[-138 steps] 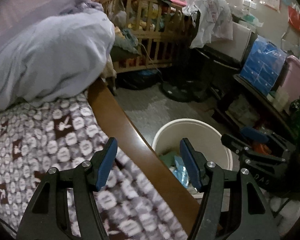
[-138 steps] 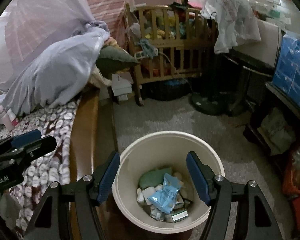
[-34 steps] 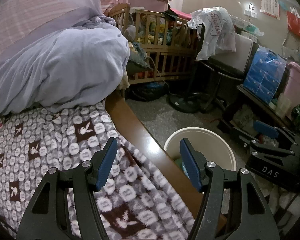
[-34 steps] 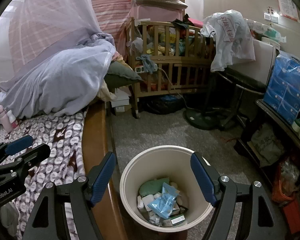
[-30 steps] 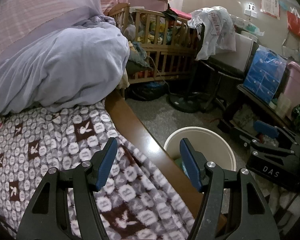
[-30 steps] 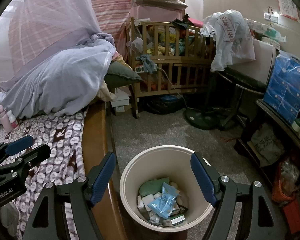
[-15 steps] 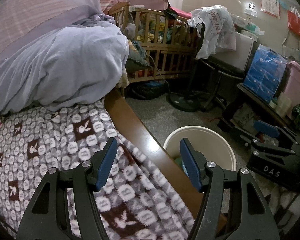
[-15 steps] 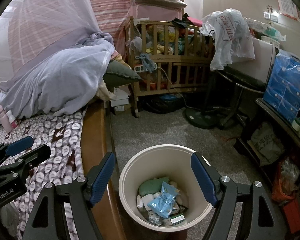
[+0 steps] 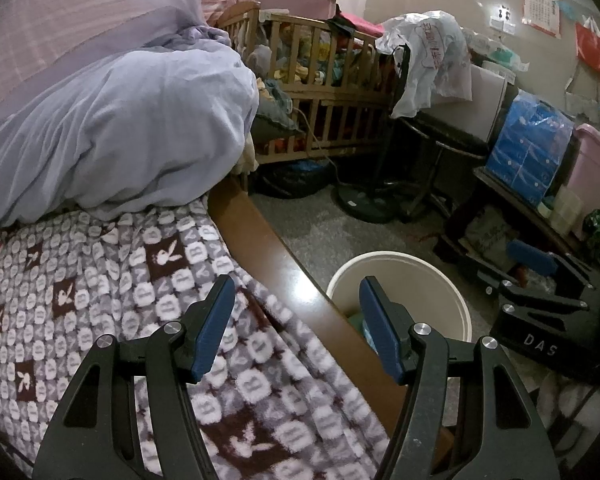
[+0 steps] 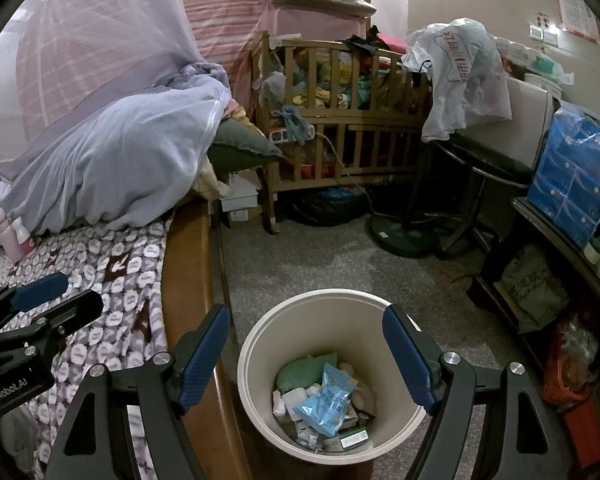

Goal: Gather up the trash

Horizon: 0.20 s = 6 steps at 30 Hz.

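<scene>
A cream round bin [image 10: 260, 344] stands on the grey floor beside the bed. Inside lie a blue packet [image 10: 326, 398], a green wad [image 10: 300, 372] and several small boxes and wrappers. My right gripper [image 10: 306, 354] hangs open above the bin, with nothing between its fingers. My left gripper [image 9: 296, 324] is open and empty over the patterned blanket [image 9: 80, 280] and the wooden bed rail [image 9: 268, 256]; the bin [image 9: 432, 276] shows behind its right finger. The left gripper [image 10: 40, 300] also appears at the left edge of the right wrist view, the right gripper [image 9: 540, 280] at the right of the left wrist view.
A lilac quilt [image 9: 112, 128] under a mosquito net lies on the bed, with small pink bottles [image 10: 12, 234] beside it. A wooden crib [image 10: 340, 120], a fan base [image 10: 400, 236], a black stool [image 10: 488, 164] and a low shelf with blue packs [image 10: 576, 176] ring the bare floor.
Since the oldest frames both views have pulled back and up from the bin. Over the last second nothing has visibly moved.
</scene>
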### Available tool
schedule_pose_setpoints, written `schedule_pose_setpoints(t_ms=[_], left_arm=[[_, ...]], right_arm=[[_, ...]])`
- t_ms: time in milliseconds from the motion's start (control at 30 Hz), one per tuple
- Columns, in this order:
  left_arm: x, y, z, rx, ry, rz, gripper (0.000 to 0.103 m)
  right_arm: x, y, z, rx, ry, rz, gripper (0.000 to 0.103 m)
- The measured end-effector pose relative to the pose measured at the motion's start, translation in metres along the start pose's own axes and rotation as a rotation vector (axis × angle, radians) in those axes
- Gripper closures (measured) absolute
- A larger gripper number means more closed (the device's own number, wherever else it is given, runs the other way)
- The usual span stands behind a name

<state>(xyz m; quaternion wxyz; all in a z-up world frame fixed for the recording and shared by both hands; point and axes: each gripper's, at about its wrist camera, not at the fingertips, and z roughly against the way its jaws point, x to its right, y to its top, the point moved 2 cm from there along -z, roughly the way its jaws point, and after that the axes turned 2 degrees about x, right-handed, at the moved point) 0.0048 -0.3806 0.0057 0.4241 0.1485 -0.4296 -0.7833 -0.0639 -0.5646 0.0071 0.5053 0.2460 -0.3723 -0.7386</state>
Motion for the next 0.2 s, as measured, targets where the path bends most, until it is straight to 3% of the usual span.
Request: schedule_pose_setpoints(t_ms=[200], left_arm=[[-0.022,-0.001,0.007,-0.004,0.023,0.027,0.039]], right_arm=[[-0.007,0.0,0.001,-0.004,0.015,0.021,0.026]])
